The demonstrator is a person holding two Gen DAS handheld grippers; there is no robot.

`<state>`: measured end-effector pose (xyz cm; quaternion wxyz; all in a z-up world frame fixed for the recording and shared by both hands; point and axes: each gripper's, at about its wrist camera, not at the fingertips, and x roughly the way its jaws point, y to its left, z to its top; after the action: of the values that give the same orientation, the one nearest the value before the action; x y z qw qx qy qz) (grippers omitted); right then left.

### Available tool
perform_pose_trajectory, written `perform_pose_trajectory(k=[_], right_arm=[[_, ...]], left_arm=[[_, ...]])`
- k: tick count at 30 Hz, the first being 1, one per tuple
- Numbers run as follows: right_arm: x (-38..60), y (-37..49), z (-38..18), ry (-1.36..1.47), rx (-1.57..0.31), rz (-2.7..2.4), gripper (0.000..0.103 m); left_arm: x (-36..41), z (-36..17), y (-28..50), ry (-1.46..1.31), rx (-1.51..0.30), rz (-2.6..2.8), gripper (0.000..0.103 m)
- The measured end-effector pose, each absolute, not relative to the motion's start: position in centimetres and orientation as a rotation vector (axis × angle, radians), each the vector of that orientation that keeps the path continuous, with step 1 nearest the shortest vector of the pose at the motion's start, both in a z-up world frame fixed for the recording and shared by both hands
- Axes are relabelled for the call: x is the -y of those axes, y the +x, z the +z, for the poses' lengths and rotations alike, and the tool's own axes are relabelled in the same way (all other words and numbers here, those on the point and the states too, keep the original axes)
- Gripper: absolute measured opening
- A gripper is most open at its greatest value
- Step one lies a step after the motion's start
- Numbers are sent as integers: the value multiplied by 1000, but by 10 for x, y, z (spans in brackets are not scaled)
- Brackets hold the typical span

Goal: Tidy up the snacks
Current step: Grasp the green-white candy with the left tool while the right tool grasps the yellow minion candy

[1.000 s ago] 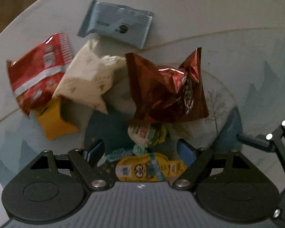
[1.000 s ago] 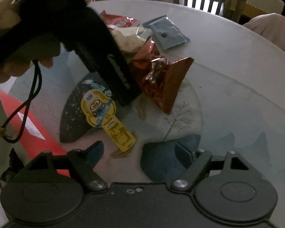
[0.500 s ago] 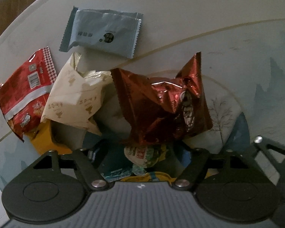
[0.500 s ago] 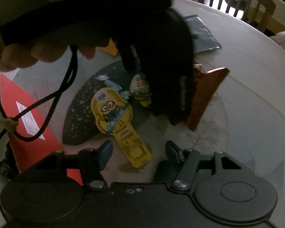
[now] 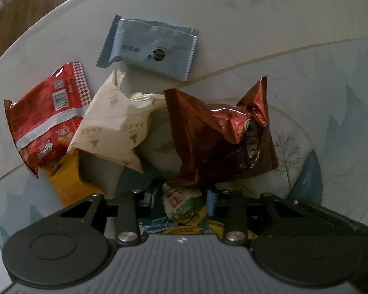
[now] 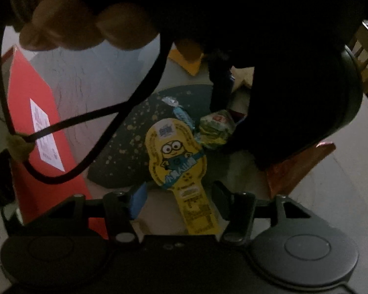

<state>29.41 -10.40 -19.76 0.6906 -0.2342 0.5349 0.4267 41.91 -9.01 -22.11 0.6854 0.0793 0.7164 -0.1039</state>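
Green-and-white crinkled foil, a small wrapped sweet (image 5: 181, 202), sits between the left tool (image 5: 182, 201) whose jaws have just been closing onto it, seemingly pinching it. The right tool (image 6: 180, 194) has also been closing, its jaws apart astride the stem of a yellow cartoon lollipop pack (image 6: 176, 156) flat on the worktop (image 5: 282, 36). Beyond lie brown foil (image 5: 216, 137), cream (image 5: 115, 127), red (image 5: 46, 115) and grey-blue (image 5: 149, 46) packets.
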Motion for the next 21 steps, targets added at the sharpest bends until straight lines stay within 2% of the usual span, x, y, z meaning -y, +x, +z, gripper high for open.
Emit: perform_pose_trajectory(k=[5,6,21], right_arm=[[103,292,-196,-572,-1154,950,35],[103,293,-195,-563,-1155,945,27],[186,292,-162,-331,-1186,774,24]], left_arm=[[67,-216,417,120,-1588,-208,33],[64,-214,417,104,-1585,-206,33],[-1,-169,402,-113,-1504,-159,33]])
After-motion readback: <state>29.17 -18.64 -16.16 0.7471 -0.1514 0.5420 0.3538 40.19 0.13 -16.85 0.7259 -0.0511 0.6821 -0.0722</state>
